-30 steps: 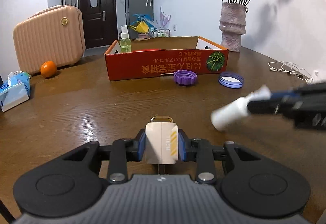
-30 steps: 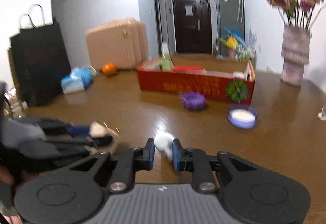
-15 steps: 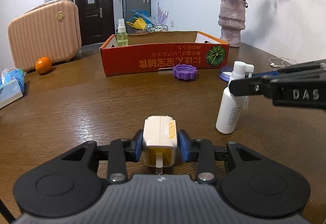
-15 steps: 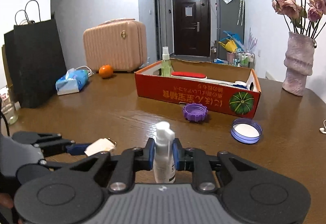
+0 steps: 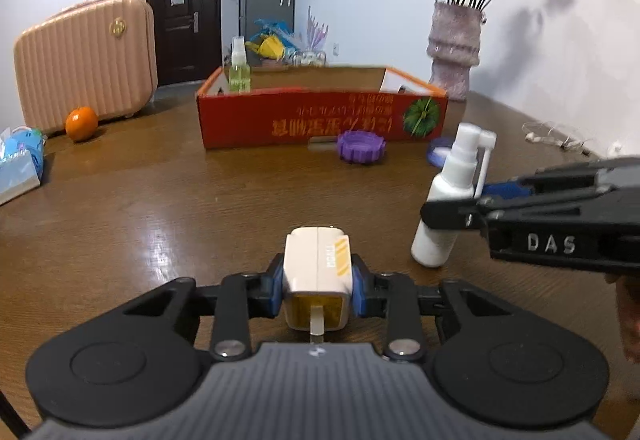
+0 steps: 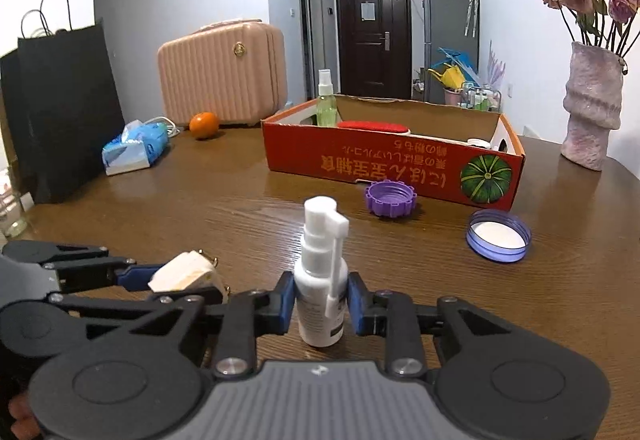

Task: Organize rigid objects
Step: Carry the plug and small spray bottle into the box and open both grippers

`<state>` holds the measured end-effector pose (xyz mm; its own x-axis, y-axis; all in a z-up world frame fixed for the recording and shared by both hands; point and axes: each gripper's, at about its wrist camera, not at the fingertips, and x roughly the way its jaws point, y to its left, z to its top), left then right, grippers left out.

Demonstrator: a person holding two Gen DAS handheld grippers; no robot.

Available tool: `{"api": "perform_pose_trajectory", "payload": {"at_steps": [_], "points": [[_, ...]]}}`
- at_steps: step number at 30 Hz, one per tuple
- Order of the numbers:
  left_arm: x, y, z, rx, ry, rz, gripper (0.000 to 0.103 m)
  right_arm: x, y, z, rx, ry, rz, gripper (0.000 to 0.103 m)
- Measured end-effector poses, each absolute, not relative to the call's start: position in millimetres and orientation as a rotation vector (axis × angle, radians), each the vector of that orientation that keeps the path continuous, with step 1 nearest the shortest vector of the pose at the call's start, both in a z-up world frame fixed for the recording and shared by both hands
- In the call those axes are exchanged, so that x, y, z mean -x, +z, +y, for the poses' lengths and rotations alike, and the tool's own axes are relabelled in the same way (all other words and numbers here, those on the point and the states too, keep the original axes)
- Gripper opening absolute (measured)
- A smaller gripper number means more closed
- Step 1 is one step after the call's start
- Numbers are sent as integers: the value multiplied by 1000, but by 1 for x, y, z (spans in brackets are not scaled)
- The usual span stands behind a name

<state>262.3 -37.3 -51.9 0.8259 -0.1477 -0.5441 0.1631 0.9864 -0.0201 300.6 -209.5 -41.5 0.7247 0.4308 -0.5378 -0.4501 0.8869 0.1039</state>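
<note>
1. Left gripper (image 5: 318,290) is clamping the white charger (image 5: 318,272) at 6 o'clock
2. Right gripper (image 6: 320,304), jaws just easing apart, is bracketing the upright spray bottle (image 6: 320,280); withdraw straight back to avoid toppling it

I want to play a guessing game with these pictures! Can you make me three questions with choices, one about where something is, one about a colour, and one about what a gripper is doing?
1. Where is the green spray bottle?
A. In the red box
B. On the suitcase
C. Beside the vase

2. What colour is the ridged cap in front of the box?
A. Orange
B. Purple
C. Black

3. What is the left gripper doing?
A. Hanging open
B. Squeezing an orange
C. Clamped on a white plug

Answers:
1. A, it stands upright in the box's far left corner.
2. B, it is purple against the brown table.
3. C, both blue pads press the plug's sides.
</note>
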Motion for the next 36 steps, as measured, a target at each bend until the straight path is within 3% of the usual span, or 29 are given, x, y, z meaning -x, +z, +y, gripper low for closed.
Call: {"api": "perform_pose_trajectory", "payload": {"at_steps": [6,12,20,26,28,30,36], "points": [[-304,-6,-17,44,-219,513,31,-322,-16,-224,-11,503,528,27],[-427,44,5,57,-243,534,31,-416,36,-226,7,507,430,27],[-573,2,3,-83,-138,723,31,-583,-3,-212,-28,418,609,27],[-592,-24,9,-129,-139,745,33,-614,-42,-191,37,408,689,27],[-592,-24,8,-134,-149,742,38,-613,-45,-186,64,403,675,27],[-592,-22,7,-129,-152,742,48,-613,-45,-184,74,403,664,27],[-571,3,14,-116,-127,716,49,-590,-15,-189,85,399,625,32]]}}
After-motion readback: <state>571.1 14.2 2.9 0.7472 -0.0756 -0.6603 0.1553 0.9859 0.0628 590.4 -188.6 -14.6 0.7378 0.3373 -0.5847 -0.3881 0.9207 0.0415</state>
